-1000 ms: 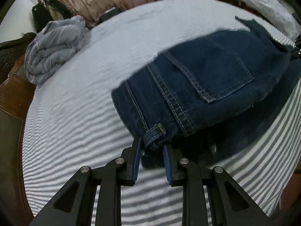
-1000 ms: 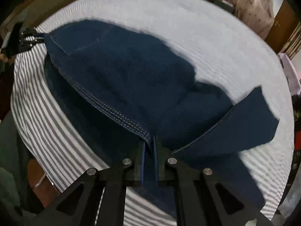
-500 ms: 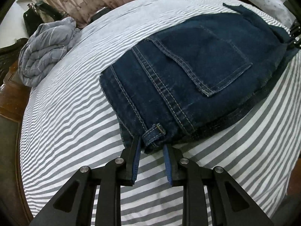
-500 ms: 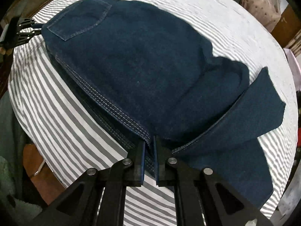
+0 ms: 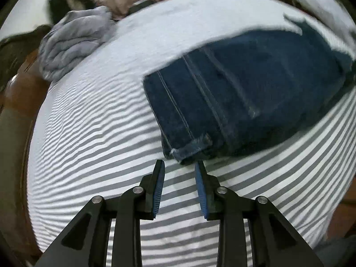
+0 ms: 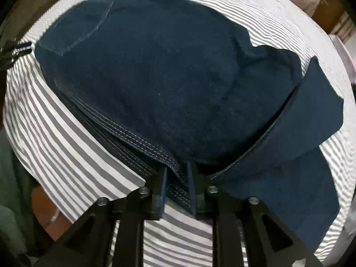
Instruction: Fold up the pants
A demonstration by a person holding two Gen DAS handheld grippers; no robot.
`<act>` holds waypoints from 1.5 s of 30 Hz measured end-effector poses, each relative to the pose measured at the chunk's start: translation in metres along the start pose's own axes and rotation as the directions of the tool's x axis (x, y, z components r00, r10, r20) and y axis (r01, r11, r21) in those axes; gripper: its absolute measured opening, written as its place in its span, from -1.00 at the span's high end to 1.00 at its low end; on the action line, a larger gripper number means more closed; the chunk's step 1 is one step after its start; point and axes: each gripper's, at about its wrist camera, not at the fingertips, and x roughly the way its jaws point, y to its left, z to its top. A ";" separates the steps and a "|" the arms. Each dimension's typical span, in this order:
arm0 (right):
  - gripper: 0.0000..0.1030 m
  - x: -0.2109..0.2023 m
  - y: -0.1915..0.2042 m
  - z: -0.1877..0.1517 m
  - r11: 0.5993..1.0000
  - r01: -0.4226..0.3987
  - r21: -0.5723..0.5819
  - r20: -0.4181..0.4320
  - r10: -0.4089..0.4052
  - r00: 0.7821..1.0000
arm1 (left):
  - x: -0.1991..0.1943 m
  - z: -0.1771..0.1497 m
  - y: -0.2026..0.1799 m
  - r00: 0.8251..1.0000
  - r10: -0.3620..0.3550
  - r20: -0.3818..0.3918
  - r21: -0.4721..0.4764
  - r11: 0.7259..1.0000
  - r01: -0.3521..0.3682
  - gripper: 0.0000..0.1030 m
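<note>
Dark blue denim pants (image 5: 244, 93) lie folded on the striped bed. In the left wrist view the waistband corner with a belt loop (image 5: 193, 144) lies just beyond my left gripper (image 5: 179, 166), which is open and empty, clear of the cloth. In the right wrist view the pants (image 6: 166, 77) fill the middle, with a leg end (image 6: 311, 115) folded out to the right. My right gripper (image 6: 176, 169) is open, its jaws parted around the stitched side seam (image 6: 142, 142), which lies loose between them. The left gripper's tips show at the far left (image 6: 22, 46).
The bed sheet (image 5: 100, 144) is white with grey stripes. A rolled grey quilt (image 5: 71, 40) lies at the far left corner. Dark wooden bed frame (image 5: 20, 93) runs along the left. Curtains and clutter stand beyond the bed.
Both grippers have opened and let go of the pants. The pants, held above the bed a second ago, now lie flat on it. My left gripper has drawn back from the waistband.
</note>
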 end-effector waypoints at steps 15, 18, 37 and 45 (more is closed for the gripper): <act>0.30 -0.070 -0.060 -0.022 0.961 -0.148 0.232 0.208 0.099 0.973 | -0.030 0.100 -0.221 0.924 -0.338 0.178 0.118 0.940 0.321 0.42; 0.29 -0.088 -0.093 -0.022 0.955 -0.067 0.289 0.183 0.013 0.983 | -0.019 0.114 -0.276 0.910 -0.385 0.152 0.166 0.918 0.361 0.42; 0.30 -0.071 -0.271 0.101 0.833 0.050 0.551 0.020 -0.073 0.997 | 0.045 0.162 -0.414 0.904 -0.408 0.127 0.157 0.908 0.388 0.62; 0.32 -0.004 -0.295 0.172 0.771 0.163 0.616 -0.111 -0.120 0.987 | 0.045 0.153 -0.415 0.895 -0.409 0.178 0.122 0.911 0.393 0.81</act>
